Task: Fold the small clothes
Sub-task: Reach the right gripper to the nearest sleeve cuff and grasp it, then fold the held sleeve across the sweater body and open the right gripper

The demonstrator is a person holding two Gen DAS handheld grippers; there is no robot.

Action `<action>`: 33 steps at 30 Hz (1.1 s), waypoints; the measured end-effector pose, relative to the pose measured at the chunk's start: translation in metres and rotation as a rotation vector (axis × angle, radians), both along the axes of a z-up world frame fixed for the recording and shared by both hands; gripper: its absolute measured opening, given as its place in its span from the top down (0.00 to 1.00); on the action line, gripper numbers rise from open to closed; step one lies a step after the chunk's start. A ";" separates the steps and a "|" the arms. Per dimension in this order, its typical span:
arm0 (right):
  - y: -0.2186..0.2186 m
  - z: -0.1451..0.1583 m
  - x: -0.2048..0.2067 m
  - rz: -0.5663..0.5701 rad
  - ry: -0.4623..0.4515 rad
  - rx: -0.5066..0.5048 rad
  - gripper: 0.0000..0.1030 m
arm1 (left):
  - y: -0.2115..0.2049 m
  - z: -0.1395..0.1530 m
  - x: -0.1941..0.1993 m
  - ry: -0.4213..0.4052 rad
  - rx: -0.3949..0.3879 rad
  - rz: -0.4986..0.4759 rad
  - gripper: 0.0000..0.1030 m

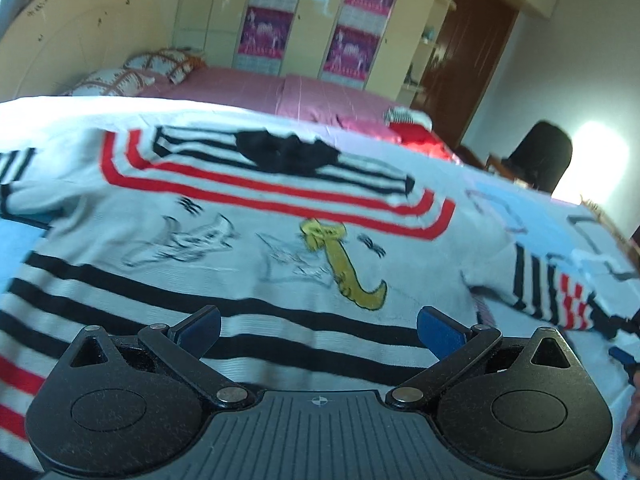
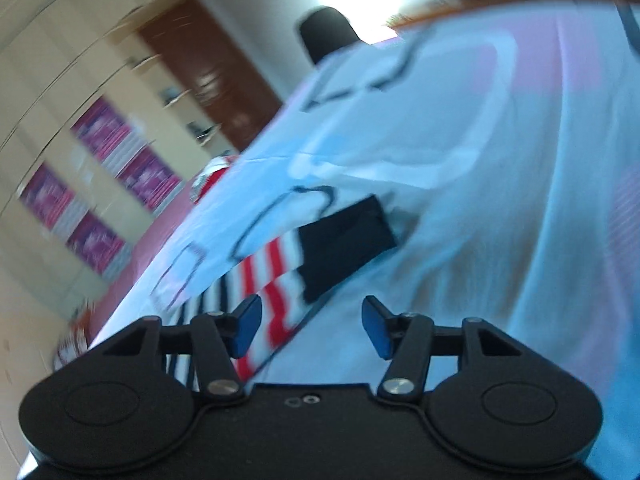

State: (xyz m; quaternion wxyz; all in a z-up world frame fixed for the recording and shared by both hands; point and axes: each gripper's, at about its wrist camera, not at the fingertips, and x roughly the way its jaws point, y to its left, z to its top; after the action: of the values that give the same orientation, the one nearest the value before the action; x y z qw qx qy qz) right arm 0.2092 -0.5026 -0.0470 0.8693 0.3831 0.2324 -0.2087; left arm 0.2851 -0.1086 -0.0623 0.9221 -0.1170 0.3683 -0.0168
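A small white knit sweater [image 1: 248,248] with black and red stripes, a black collar and a yellow anchor lies spread flat on a light blue patterned sheet [image 1: 532,224]. My left gripper [image 1: 318,330] is open and empty, hovering over the sweater's striped lower body. The sweater's right sleeve [image 1: 552,292] stretches out to the right. In the right wrist view that sleeve [image 2: 280,272] ends in a black cuff [image 2: 344,240]. My right gripper [image 2: 310,326] is open and empty, just short of the sleeve end. This view is blurred.
Behind the sheet a pink bedspread [image 1: 304,92] carries pillows [image 1: 160,64] and a red and white cloth pile [image 1: 412,124]. Cream wardrobes with pink posters [image 1: 352,24] and a brown door [image 1: 472,52] stand at the back. A dark chair [image 1: 540,156] stands by the bright window.
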 end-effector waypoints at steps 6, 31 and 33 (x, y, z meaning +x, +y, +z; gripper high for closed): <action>-0.018 -0.018 0.029 -0.015 0.004 0.048 0.59 | -0.018 -0.011 0.019 0.051 0.021 -0.002 0.00; 0.292 0.062 0.134 0.692 -0.108 -0.394 0.93 | 0.177 -0.026 0.003 0.080 -0.037 0.187 0.00; 0.326 0.043 0.147 0.769 -0.063 -0.384 0.93 | 0.196 -0.027 0.000 0.085 -0.044 0.211 0.00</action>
State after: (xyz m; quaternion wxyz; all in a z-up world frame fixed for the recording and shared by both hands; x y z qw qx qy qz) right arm 0.3559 -0.1761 -0.0036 0.9460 0.1058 0.2886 0.1029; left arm 0.2847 0.0869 -0.0894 0.8996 -0.1759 0.3922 0.0773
